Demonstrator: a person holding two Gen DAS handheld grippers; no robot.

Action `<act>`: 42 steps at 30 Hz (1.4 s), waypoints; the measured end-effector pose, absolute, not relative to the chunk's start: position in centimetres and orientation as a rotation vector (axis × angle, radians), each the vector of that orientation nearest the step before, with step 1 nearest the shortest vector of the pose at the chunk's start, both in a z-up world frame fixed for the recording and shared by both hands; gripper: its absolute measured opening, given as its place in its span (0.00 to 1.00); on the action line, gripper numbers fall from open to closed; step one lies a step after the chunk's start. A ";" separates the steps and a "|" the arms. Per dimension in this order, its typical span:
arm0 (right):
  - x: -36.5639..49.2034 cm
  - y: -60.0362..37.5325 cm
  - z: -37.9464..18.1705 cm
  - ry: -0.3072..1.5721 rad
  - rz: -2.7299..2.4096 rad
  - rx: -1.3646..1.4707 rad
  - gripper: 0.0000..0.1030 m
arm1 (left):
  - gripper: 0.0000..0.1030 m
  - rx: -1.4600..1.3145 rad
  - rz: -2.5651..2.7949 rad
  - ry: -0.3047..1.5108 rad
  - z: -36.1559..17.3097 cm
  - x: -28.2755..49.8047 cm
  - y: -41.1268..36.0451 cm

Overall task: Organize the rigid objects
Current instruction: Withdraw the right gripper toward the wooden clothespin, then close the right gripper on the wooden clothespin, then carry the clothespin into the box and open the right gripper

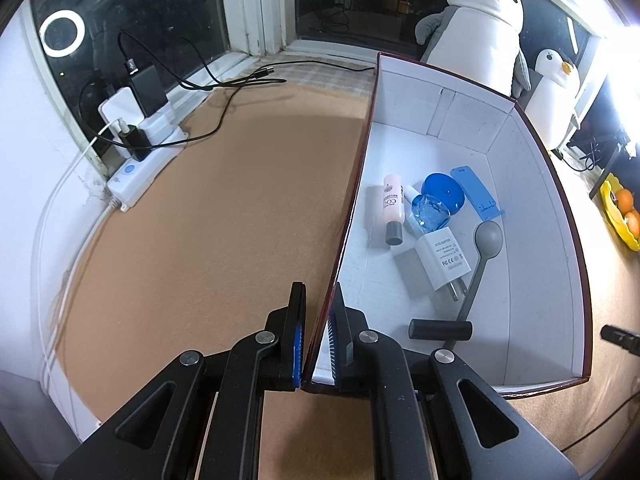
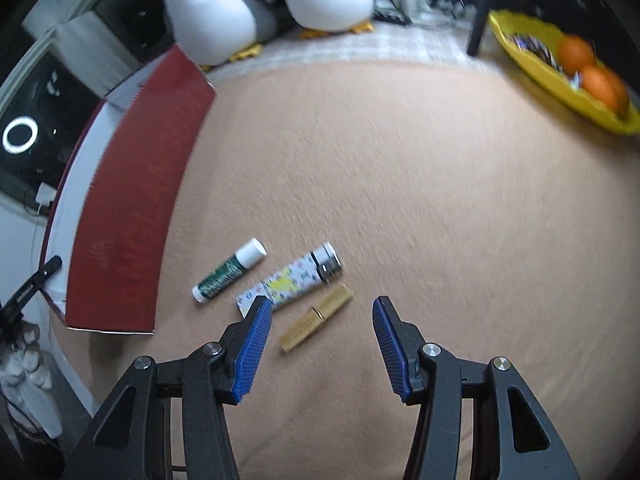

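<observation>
My left gripper point(image 1: 320, 312) is shut on the left wall of a red box with a white inside point(image 1: 532, 240). In the box lie a pink tube point(image 1: 390, 208), a blue bottle point(image 1: 430, 210), a blue clip point(image 1: 478, 192), a white charger point(image 1: 444, 260), a grey spoon point(image 1: 482, 256) and a black cylinder point(image 1: 440, 330). My right gripper point(image 2: 322, 320) is open above the tan cloth. A gold tube point(image 2: 318, 322) lies between its fingers. A patterned tube point(image 2: 296, 278) and a green-white tube point(image 2: 230, 270) lie just beyond, right of the box point(image 2: 132, 220).
A white power strip point(image 1: 140, 168) with plugs and black cables point(image 1: 224, 92) sits at the window on the left. Two plush penguins point(image 1: 480, 28) stand behind the box. A yellow bowl with oranges point(image 2: 568, 72) is at the far right.
</observation>
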State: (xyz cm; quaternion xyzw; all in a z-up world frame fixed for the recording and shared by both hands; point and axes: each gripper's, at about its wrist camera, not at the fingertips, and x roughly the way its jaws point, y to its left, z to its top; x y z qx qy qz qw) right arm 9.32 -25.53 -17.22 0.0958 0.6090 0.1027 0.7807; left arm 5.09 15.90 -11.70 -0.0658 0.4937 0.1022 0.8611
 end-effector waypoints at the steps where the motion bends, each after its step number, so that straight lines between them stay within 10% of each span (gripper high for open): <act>1: 9.2 -25.6 -17.8 1.328 0.209 0.222 0.47 | 0.09 -0.137 0.214 1.036 -11.7 5.1 15.9; 17: 9.9 -22.7 -20.2 1.361 0.146 0.127 0.32 | 0.09 -0.137 0.215 1.036 -11.7 5.1 15.9; 22: 10.1 -22.9 -20.5 1.370 0.145 0.037 0.14 | 0.09 -0.139 0.216 1.035 -11.7 5.1 15.9; 42: 9.1 -22.6 -14.1 1.226 0.242 0.108 0.11 | 0.10 -0.140 0.217 1.034 -11.7 5.2 15.9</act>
